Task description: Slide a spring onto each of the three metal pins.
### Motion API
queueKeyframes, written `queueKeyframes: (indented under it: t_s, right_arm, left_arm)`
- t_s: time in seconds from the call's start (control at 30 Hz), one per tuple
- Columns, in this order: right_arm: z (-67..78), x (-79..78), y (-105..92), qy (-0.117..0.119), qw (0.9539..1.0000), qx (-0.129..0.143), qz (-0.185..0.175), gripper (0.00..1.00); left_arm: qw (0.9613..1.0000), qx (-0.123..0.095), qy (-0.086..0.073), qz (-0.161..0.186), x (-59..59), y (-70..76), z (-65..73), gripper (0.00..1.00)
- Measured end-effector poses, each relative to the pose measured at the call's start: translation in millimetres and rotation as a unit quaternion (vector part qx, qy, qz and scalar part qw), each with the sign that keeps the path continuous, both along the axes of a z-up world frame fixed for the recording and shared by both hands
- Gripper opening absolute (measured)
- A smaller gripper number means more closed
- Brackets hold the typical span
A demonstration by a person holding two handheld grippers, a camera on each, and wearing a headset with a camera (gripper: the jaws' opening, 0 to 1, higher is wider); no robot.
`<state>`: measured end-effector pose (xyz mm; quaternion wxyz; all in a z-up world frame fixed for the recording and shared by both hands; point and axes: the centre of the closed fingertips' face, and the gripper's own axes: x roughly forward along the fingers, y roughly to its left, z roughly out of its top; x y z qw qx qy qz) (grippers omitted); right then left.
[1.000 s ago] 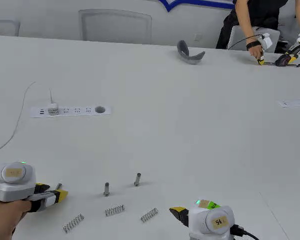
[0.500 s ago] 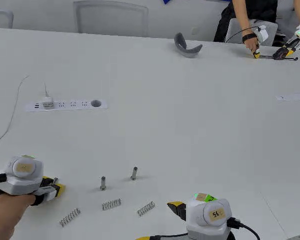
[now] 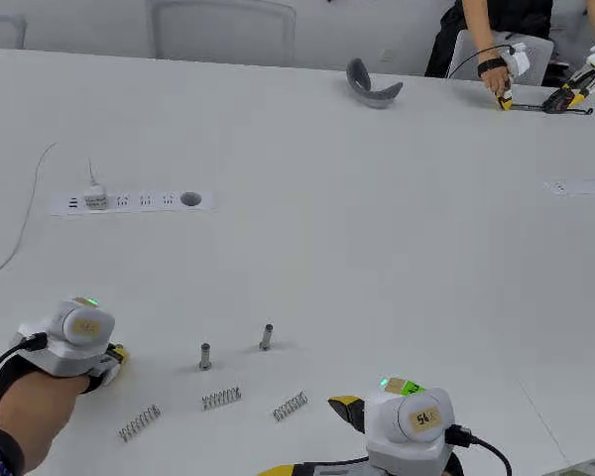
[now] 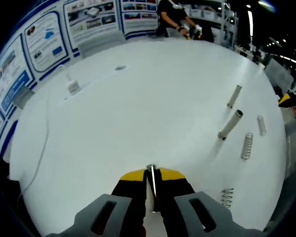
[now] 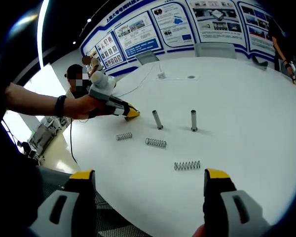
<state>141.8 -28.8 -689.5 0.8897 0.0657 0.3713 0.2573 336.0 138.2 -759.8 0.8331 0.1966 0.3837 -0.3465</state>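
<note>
The big white table has all the parts on it. The left gripper is pinched shut on a thin pin, which I think is the third one. The right gripper is wide open and holds nothing. The left pin and right pin stand up near each other. The left spring, middle spring and right spring lie flat near them. No spring is on a pin yet, so all three are left to do.
</note>
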Motion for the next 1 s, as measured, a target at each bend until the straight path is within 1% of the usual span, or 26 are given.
queueKeyframes:
  t_s: [0.03,0.07,0.1,0.13,0.17,0.23,0.3,0.4,0.43,0.47,0.53,0.63,0.87,1.0]
  right_arm:
    - [0.0,0.1,0.1,0.000,1.0000,0.001,0.000,0.92]
    - [0.0,0.1,0.3,0.000,1.0000,0.001,0.000,0.92]
    - [-0.2,0.1,0.5,0.000,1.0000,0.001,0.000,0.92]
    - [-0.5,0.1,0.6,0.001,1.0000,0.001,0.001,0.92]
    - [-0.4,0.2,0.7,0.001,1.0000,0.001,0.001,0.92]
    - [0.7,0.5,0.6,0.000,1.0000,0.001,0.001,0.92]
    - [2.1,1.0,-1.2,-0.002,1.0000,0.002,-0.002,0.92]
    - [2.5,1.3,-5.0,-0.002,1.0000,0.002,-0.008,0.91]
    - [1.9,1.1,-7.0,0.000,0.9999,0.003,-0.012,0.91]
    - [1.7,0.6,-7.8,0.001,0.9999,0.004,-0.013,0.91]
    - [1.3,0.6,-9.4,0.000,0.9998,0.005,-0.018,0.90]
    - [0.8,-0.6,-9.0,0.000,0.9998,0.005,-0.019,0.90]
    - [1.6,-1.2,-6.2,-0.003,0.9999,0.002,-0.013,0.91]
    - [2.1,-0.8,-6.1,-0.004,0.9999,0.002,-0.012,0.91]
  left_arm:
    - [0.9995,0.020,-0.012,-0.023,-0.9,-1.1,0.4,0.08]
    - [0.9986,0.030,-0.019,-0.039,-0.6,-2.3,-0.1,0.08]
    - [0.9993,0.020,-0.009,-0.030,-2.6,-5.0,-0.8,0.08]
    - [0.9996,0.016,0.005,-0.022,-2.5,-5.2,-3.2,0.08]
    - [0.9997,0.017,0.005,-0.019,-1.2,-4.0,-3.8,0.08]
    - [0.9997,0.014,0.015,-0.010,-3.0,-2.9,-4.2,0.07]
    - [0.9997,0.008,0.022,-0.004,-4.3,-1.3,-4.6,0.07]
    - [0.9998,0.006,0.019,-0.001,-6.4,3.2,-1.3,0.07]
    - [0.9999,0.009,0.012,-0.005,-6.2,5.3,1.2,0.07]
    - [0.9999,0.007,0.010,-0.004,-6.3,6.5,3.5,0.07]
    - [0.9999,-0.008,0.011,0.008,-5.8,8.5,8.5,0.07]
    - [0.9995,-0.018,0.012,0.023,-4.8,13.2,12.4,0.07]
    - [0.9987,-0.032,0.014,0.038,-8.2,19.8,18.1,0.07]
    - [0.9984,-0.037,0.016,0.041,-9.9,20.5,20.7,0.07]
